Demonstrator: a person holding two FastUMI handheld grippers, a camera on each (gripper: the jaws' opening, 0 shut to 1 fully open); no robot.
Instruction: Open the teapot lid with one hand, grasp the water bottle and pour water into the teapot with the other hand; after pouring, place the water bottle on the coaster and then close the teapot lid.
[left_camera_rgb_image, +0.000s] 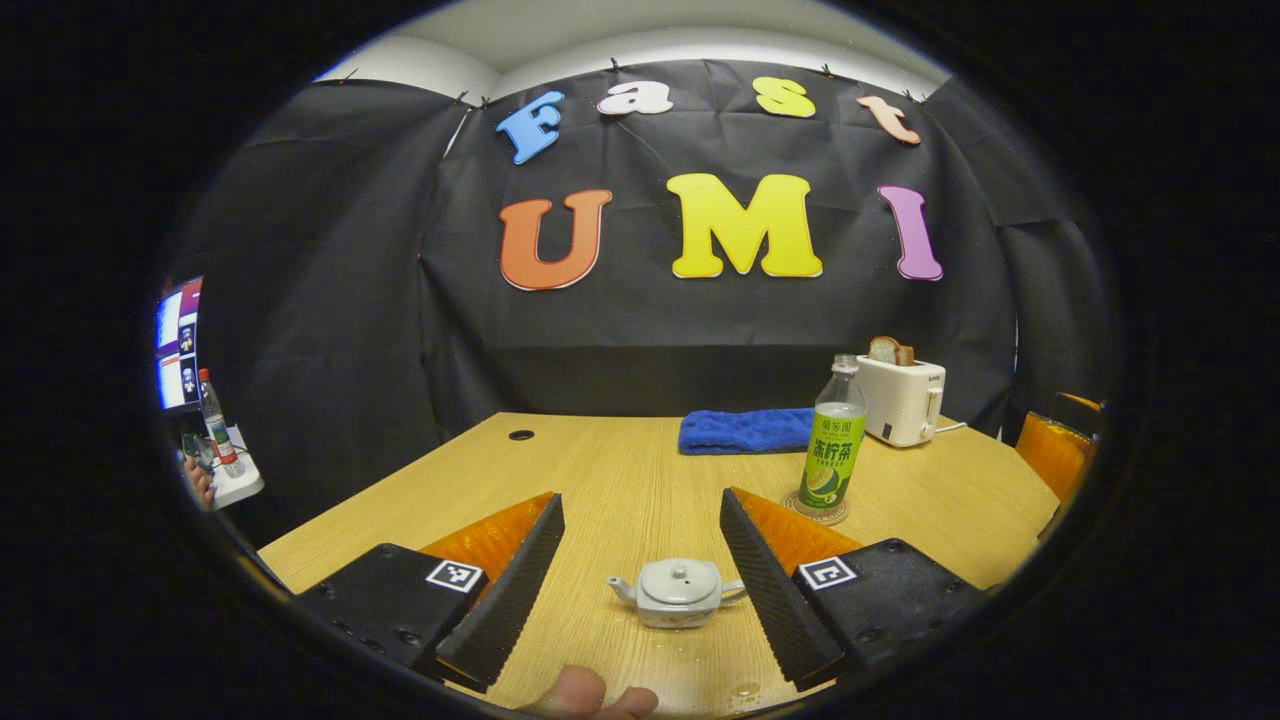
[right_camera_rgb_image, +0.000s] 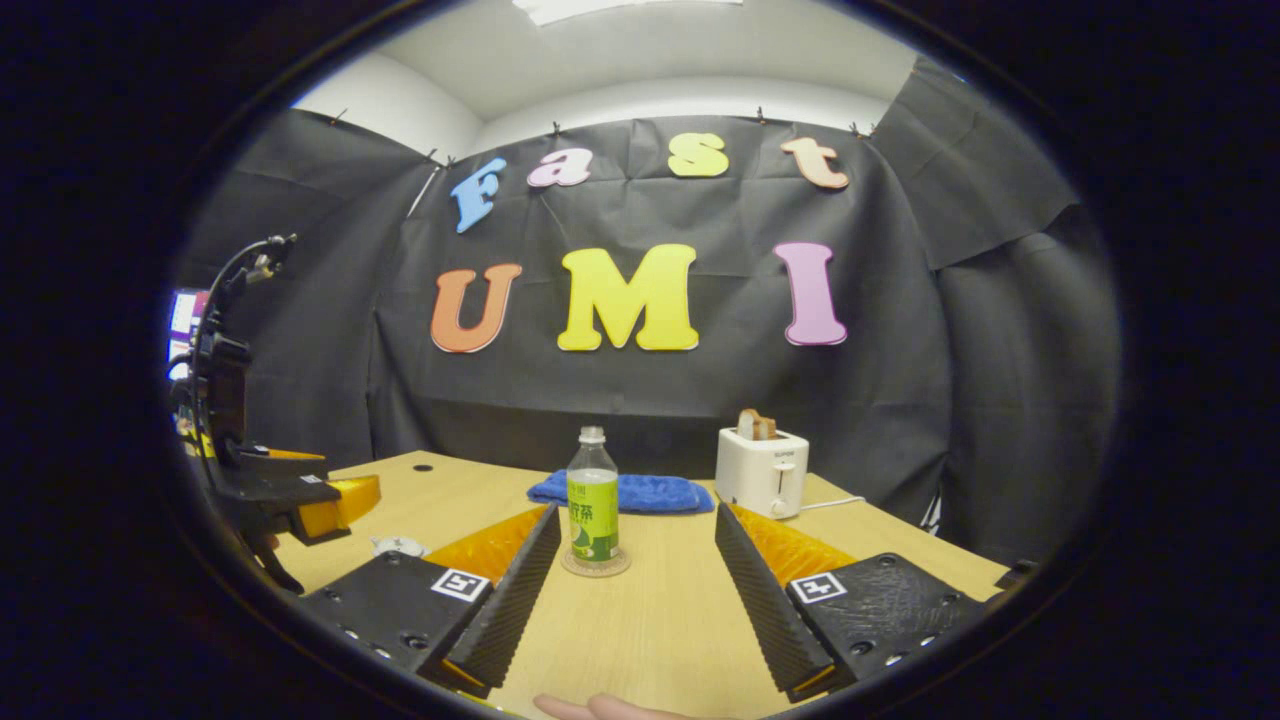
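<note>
Between the wide-spread fingers of the left gripper sits the lidded teapot, untouched; the right gripper gapes empty before the water bottle on its coaster.

teapot near on table, bottle on coaster (right), towel, toaster behind

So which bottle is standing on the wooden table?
The bottle with the green label, standing upright on a round coaster near the toaster. The other bottle, with a red cap, stands on a white stand off beside the table.
</note>
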